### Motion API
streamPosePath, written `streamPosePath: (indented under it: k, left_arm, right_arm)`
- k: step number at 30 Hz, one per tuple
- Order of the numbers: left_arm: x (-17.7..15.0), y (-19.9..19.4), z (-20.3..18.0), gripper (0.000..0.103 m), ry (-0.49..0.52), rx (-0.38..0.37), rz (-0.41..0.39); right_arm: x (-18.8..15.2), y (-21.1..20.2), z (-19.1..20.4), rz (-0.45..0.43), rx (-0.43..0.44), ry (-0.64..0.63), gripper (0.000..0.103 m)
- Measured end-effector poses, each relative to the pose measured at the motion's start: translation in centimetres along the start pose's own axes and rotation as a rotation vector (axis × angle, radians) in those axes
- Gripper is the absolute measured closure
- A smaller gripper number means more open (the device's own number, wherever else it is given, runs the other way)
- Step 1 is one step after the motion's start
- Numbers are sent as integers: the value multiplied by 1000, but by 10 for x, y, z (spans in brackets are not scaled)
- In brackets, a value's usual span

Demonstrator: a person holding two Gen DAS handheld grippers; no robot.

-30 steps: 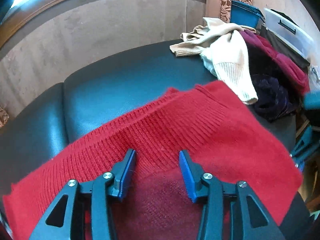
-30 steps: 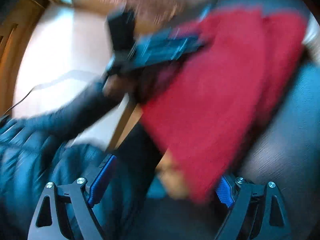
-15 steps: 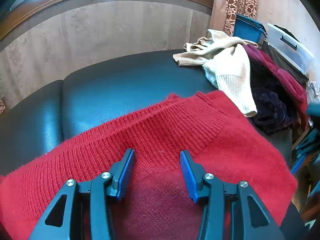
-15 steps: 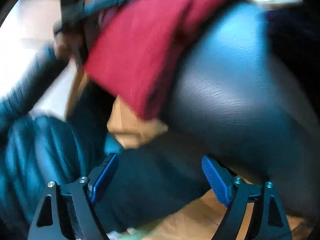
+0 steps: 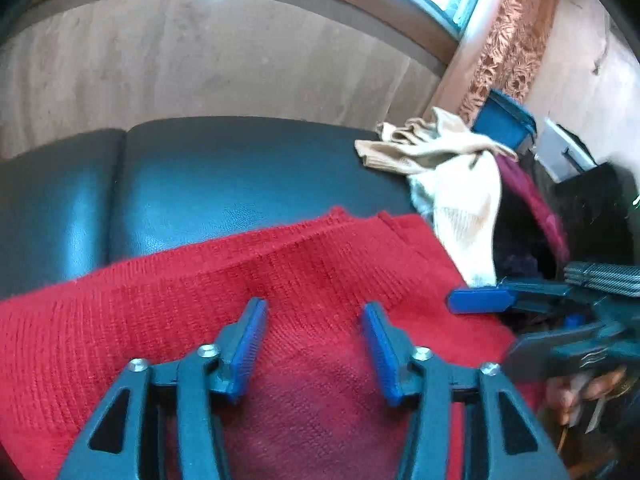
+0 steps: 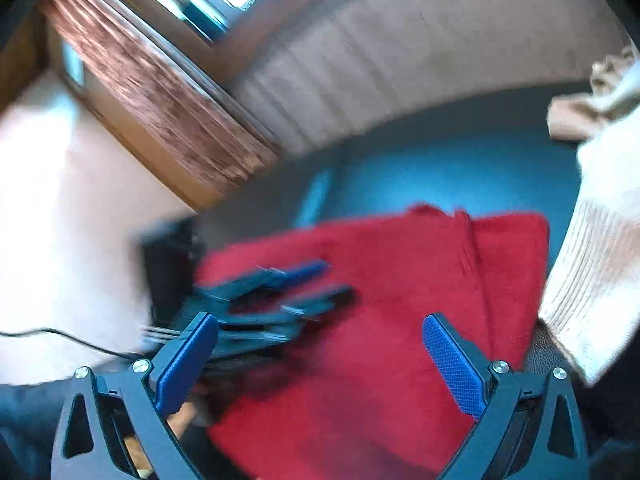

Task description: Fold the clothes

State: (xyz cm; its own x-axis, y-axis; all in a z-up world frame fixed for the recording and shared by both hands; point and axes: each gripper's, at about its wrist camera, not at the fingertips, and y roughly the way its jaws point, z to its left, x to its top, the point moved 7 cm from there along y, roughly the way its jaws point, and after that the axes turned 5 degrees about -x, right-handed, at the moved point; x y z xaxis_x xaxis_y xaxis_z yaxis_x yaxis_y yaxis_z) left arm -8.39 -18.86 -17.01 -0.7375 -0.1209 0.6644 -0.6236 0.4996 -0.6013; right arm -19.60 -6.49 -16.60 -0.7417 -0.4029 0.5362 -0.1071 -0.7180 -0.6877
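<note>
- Your red knitted sweater (image 5: 304, 280) lies spread on the dark leather sofa seat (image 5: 224, 176), already doubled over on itself, with a layered edge showing on its far right side.
- Your left claw (image 5: 314, 344) hovers partly spread over the ribbed band, gripping nothing.
- Your right claw (image 6: 320, 356) is opening wide above the sweater, empty.
- Still to fold, by my reading: the cream knit garment (image 5: 460, 196) and the dark clothes heaped beside it.

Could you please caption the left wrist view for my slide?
Open left hand-held gripper above a red knit sweater on a dark cushion.
</note>
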Motion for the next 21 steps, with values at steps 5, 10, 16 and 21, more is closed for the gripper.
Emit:
streamPosePath:
  k: [5,10,16,21]
  left_arm:
    - [3,-7,17,75,-125,-106,-45]
    - [4,-28,24,74,-213,-74,-51]
    - [-18,-109,62,68,-198,115,-136]
    - [-58,-171,128,68,-270,335,-172]
  right_arm:
    - [-22,-3,-26,-38,-3,-90,17]
    - [-27,-8,-42,-74,-17,-23,48]
    - [-4,-24,-27,10,-121,-9,24]
    - [22,-22,36,-58,-125,-152,10]
